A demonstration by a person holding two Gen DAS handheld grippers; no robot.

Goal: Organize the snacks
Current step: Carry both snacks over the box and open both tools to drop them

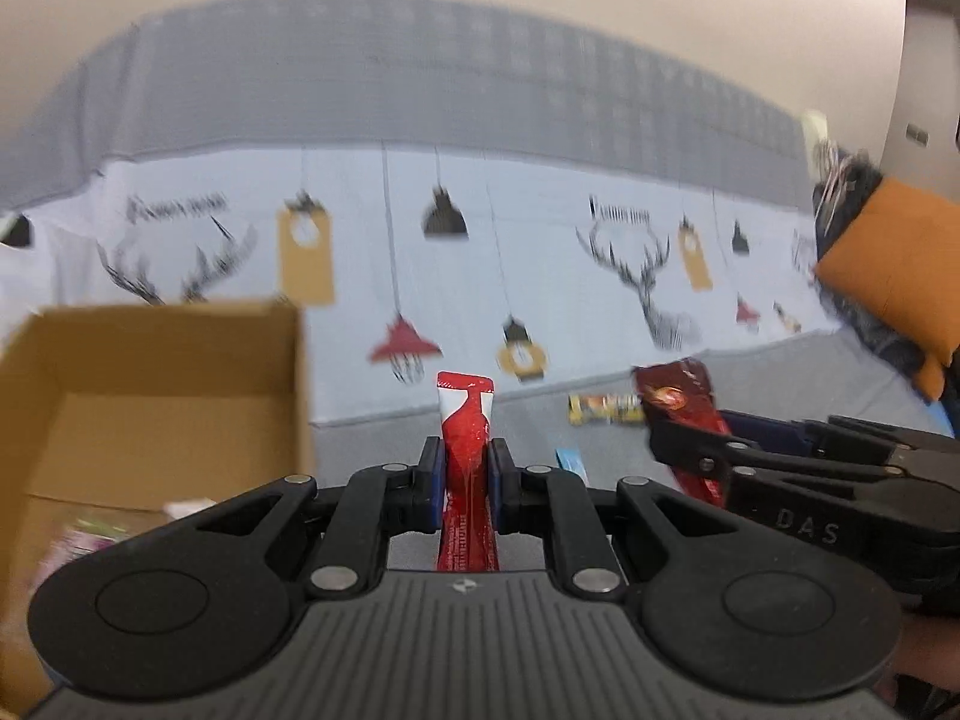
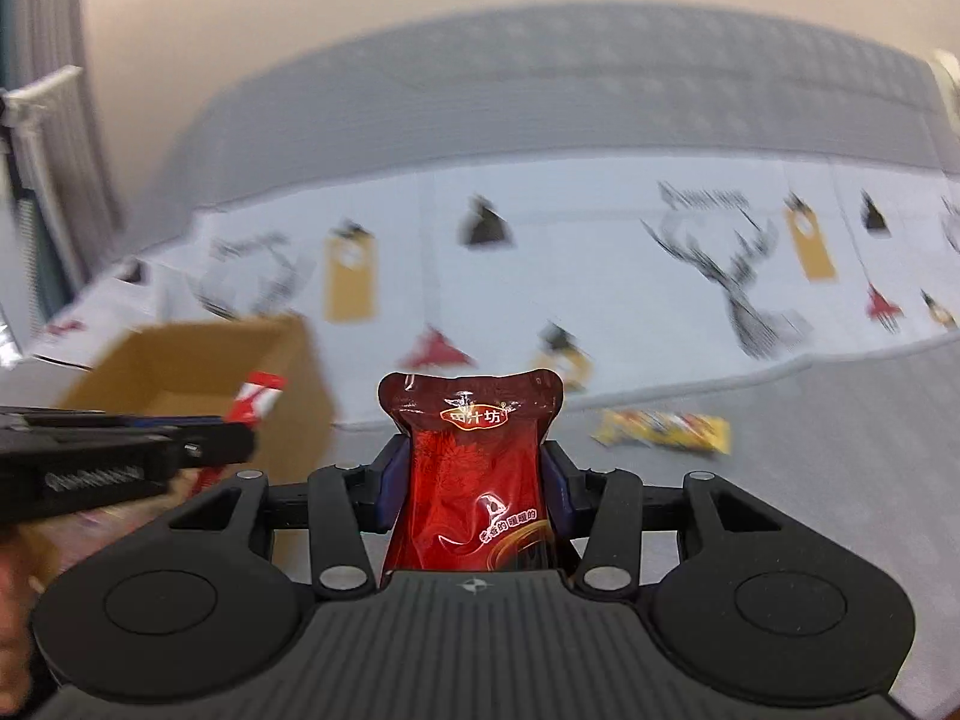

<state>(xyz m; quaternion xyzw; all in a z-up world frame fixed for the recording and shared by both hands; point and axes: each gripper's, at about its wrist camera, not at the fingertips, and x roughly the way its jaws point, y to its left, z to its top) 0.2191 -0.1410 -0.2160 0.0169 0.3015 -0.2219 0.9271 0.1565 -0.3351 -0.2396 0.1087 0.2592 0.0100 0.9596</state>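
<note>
Here, 2 snacks held at once, 1 per gripper. Left gripper (image 1: pixel 467 483) pinched narrow on a slim red stick packet (image 1: pixel 467 420), gripped about midway so the top end stands upright and clear above the pads. Right gripper (image 2: pixel 474 489) clamped on a wider dark red pouch (image 2: pixel 477 468), jaws set further apart simply because the pouch is broader; pads pressing both side edges, the flared top fanning out above the grip. Probably gripped by the edges to keep the soft pouch from folding over.

Open cardboard box (image 1: pixel 180 372) to the left of both grippers, resting on the grey bedding (image 1: pixel 780 384), a few packets lying blurred on its floor. Likely the collection point, and both snacks likely headed there. In the right wrist view, the left gripper seen just in front of the box mouth, its stick packet showing against the cardboard.

Still loose on the bedding: a yellow packet (image 2: pixel 666 429) to the right, well apart from the box, and a small blue packet (image 1: pixel 570 459) partly hidden behind the left gripper. Patterned sheet (image 1: pixel 540 252) with antlers and lamps spread beyond, an orange cushion (image 1: pixel 888 282) at far right.

Judged roughly midway: some packets boxed, 2 in hand, at least 2 left to fetch.
</note>
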